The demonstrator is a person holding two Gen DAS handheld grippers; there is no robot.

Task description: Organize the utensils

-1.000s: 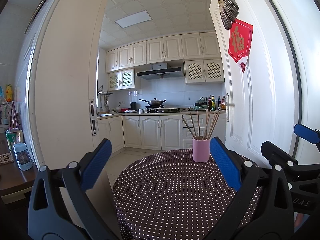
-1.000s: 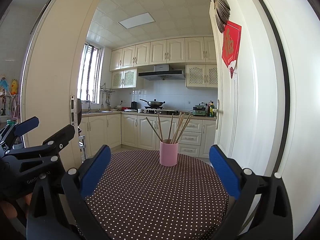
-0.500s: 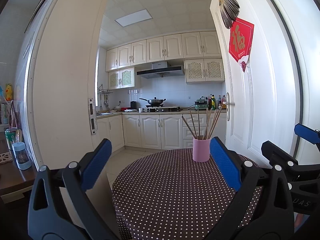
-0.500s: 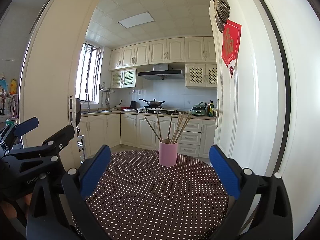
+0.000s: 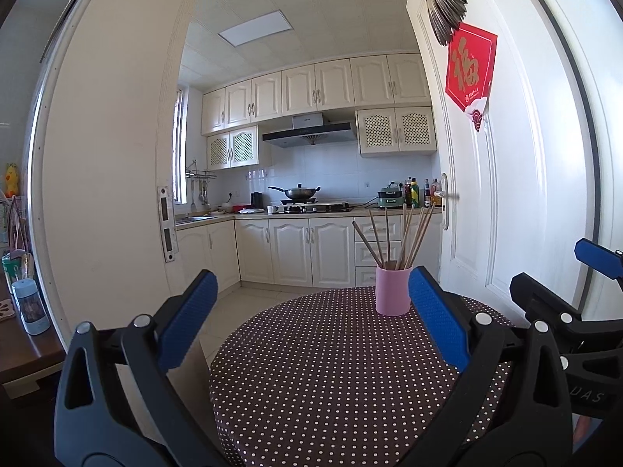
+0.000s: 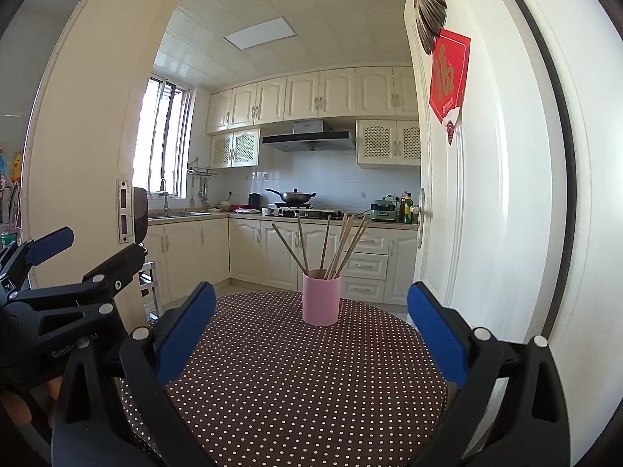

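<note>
I hold both tools level above the round table in its brown white-dotted cloth (image 6: pixel 311 389). My left gripper (image 5: pixel 311 323) is spread wide with nothing between its blue pads, and my right gripper (image 6: pixel 311 327) gapes the same way. The pink cylindrical cup (image 6: pixel 322 299) stands upright straight ahead of the right tool (ahead and toward the right finger of the left one), well beyond the fingertips, with wooden chopsticks (image 6: pixel 338 245) fanned out of it
</note>
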